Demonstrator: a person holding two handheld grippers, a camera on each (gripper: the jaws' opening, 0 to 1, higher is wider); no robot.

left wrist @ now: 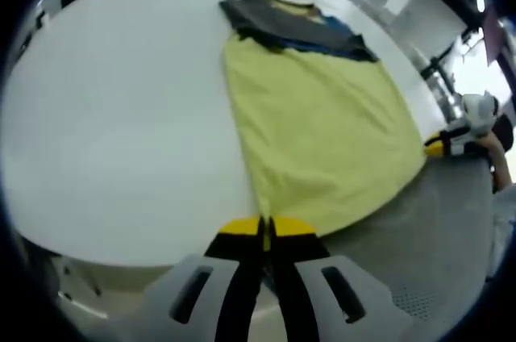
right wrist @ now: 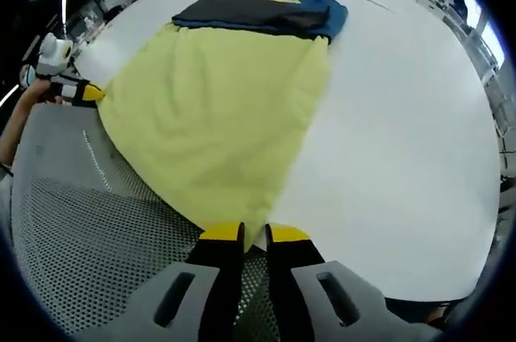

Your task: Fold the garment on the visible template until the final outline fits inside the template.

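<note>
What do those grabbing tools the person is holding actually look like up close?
Each tool has two black jaws capped with yellow tips, rising from a pale grey body with slanted dark slots. The left tool and the right tool look alike. Seen from the side in the other's view, each shows a white block behind its yellow and black front end.

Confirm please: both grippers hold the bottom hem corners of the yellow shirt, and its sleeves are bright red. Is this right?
The sleeves are not red. The left gripper view shows the yellow shirt with dark grey and blue sleeves. The rest stands: the left gripper and right gripper each pinch a hem corner.
</note>
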